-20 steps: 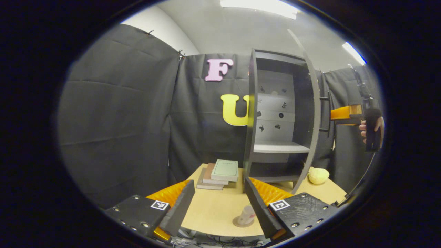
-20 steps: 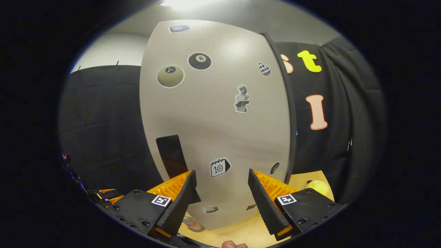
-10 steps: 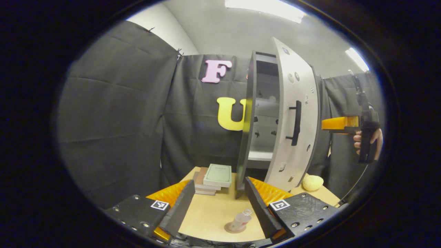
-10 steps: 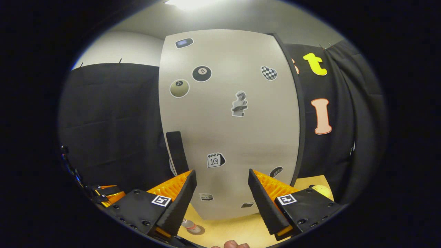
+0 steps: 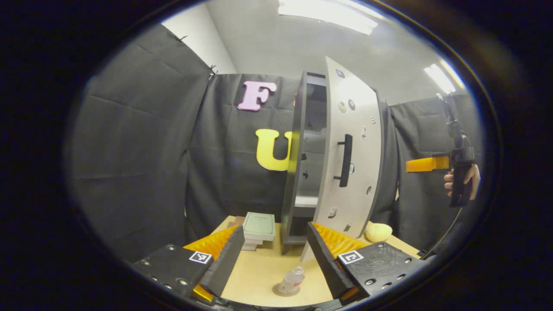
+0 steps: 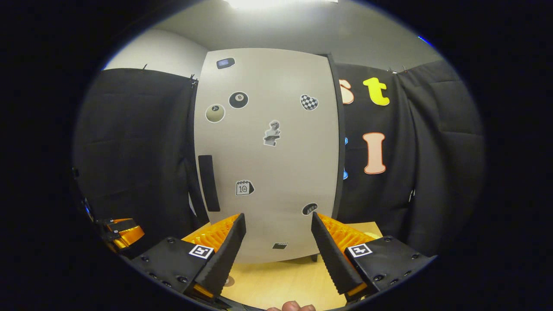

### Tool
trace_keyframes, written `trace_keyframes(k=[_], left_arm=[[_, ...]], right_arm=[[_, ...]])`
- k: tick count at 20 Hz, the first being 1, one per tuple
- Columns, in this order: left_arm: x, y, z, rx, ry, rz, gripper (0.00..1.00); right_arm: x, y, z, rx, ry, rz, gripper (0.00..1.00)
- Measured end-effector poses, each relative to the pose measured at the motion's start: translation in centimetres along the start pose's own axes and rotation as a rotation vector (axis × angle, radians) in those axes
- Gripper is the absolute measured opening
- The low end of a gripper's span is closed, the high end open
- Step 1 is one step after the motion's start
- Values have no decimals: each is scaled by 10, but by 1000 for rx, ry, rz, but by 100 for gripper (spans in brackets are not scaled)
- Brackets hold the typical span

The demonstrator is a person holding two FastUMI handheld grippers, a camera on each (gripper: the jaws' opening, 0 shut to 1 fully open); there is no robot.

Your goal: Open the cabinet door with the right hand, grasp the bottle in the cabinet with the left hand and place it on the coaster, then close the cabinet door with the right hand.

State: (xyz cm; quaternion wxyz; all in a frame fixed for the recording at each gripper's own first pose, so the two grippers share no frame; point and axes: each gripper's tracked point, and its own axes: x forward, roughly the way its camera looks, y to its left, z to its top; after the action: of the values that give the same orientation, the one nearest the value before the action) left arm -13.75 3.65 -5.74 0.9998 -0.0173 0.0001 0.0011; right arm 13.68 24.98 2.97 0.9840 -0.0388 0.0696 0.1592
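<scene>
While the door (image 5: pixel 352 151) hangs partly ajar on the cabinet (image 5: pixel 298 155), the bottle (image 5: pixel 292 280) stands on its coaster (image 5: pixel 281 291) near the front edge of the table (image 5: pixel 259 272), between the left gripper's (image 5: pixel 271 259) wide-spread fingers and touched by neither. That pale wood table also carries a stack of books (image 5: pixel 258 225) just left of the cabinet and a yellow lump (image 5: pixel 378 231) to the cabinet's right. Black cloth walls the booth on all sides, with a white wall and ceiling lights (image 5: pixel 328 11) above.

Off to the right in the left gripper view, a hand (image 5: pixel 464 179) holds the right gripper well apart from the door.

Seen from the right gripper view, the right gripper (image 6: pixel 278 244) is wide open and empty, facing the sticker-covered door (image 6: pixel 268 151) with its dark handle (image 6: pixel 208 182) at the left edge. The table (image 6: pixel 276 283) shows below.
</scene>
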Motion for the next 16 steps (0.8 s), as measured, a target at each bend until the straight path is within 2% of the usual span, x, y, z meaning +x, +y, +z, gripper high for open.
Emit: trace_keyframes(k=[3,4,5,6,9,15,16], left_arm=[[-1,-3,6,60,-6,14,87],[-1,-1,8,83,-7,15,90],[-1,0,11,104,-9,17,87],[1,1,13,117,-7,19,90],[5,-6,11,117,12,27,87],[29,-55,10,130,25,50,88],[32,-63,9,130,30,46,88]], right_arm=[[-13,-16,-12,-2,11,-77,98],[-15,-21,-21,-5,24,-98,98],[-16,-24,-30,-6,40,-111,99],[-14,-27,-37,-2,54,-120,99],[-16,-39,-55,13,70,-130,99],[-22,-82,-77,-24,78,-157,99],[-22,-88,-78,-25,75,-163,95]])
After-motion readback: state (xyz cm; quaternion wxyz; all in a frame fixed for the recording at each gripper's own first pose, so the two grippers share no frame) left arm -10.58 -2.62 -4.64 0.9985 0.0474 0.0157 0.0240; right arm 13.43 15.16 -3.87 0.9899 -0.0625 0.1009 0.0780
